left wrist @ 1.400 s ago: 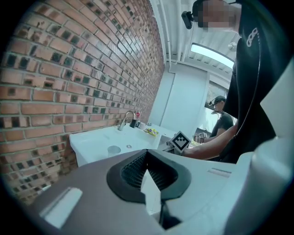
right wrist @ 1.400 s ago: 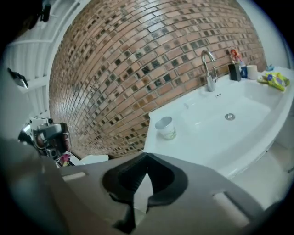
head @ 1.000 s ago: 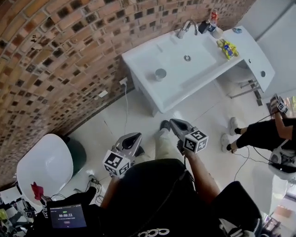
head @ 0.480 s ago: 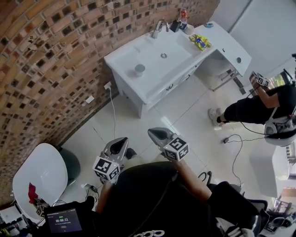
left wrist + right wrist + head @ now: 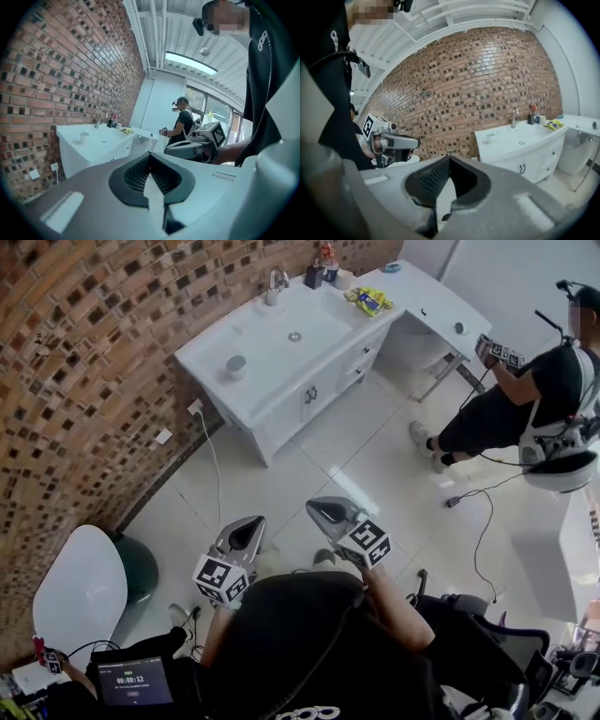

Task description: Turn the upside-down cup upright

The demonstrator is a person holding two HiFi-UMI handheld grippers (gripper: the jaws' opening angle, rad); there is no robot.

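A small grey cup (image 5: pixel 234 363) stands on the left part of the white vanity top (image 5: pixel 267 352), far ahead of both grippers; I cannot tell which way up it is. It also shows as a pale cup (image 5: pixel 84 136) in the left gripper view and as a small cup (image 5: pixel 490 138) in the right gripper view. My left gripper (image 5: pixel 251 526) is held over the floor, shut and empty. Beside it, my right gripper (image 5: pixel 323 509) is also shut with nothing in it. Both point roughly toward the vanity.
A faucet (image 5: pixel 277 279), bottles (image 5: pixel 319 268) and a yellow packet (image 5: pixel 368 301) sit on the vanity. Another person (image 5: pixel 525 399) with grippers stands at right, cables (image 5: pixel 478 512) trailing on the floor. A white round seat (image 5: pixel 80 587) is at left, and a timer tablet (image 5: pixel 136 679) is below.
The vanity and cup have slid leftward and upward in the head view as I moved. Both grippers stayed shut and close together. The other person has come further into view at right.
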